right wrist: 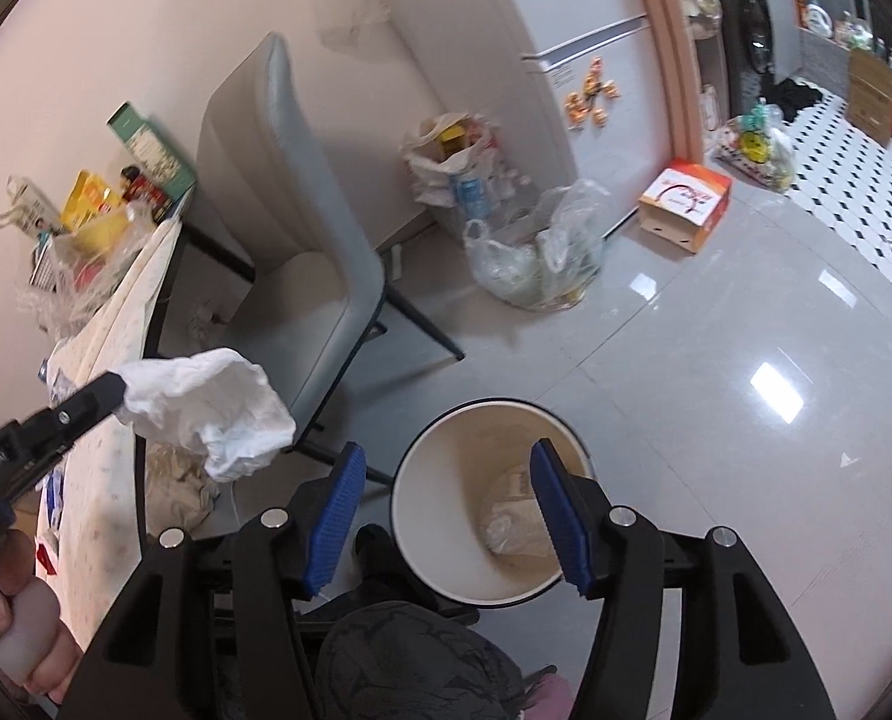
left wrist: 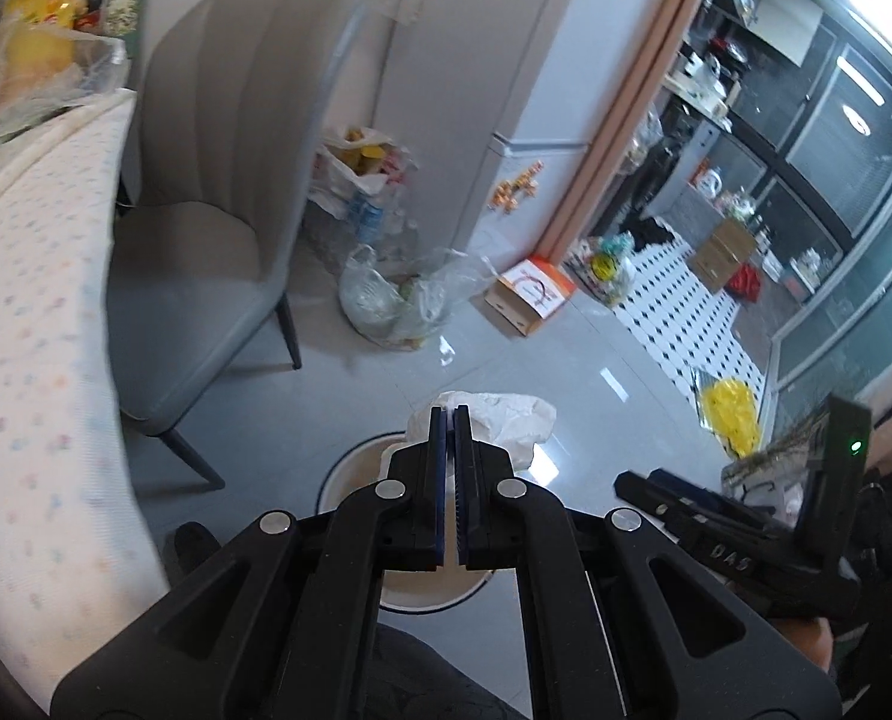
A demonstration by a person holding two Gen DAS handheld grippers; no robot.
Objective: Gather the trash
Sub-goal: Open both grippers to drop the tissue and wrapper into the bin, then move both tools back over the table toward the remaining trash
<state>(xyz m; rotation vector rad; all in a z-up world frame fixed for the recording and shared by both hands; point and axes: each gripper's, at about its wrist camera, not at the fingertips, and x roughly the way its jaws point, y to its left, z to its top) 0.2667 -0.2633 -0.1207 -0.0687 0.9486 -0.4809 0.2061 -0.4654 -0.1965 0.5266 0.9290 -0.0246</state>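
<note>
Over white bin (right wrist: pixel 422 516): left gripper (left wrist: pixel 450 414) clamps crumpled tissue (right wrist: pixel 206 414), right gripper (right wrist: pixel 446 468) wide, empty; bin contents indistinct.

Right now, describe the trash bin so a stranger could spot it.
Start at the grey chair beside the table. On the shiny floor in front of it stands a round white bin, open-topped with a dark rim, unlike the clear plastic bags nearby.

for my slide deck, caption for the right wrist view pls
Open right tongs above the white bin; left tongs hold crumpled tissue nearby.
</note>
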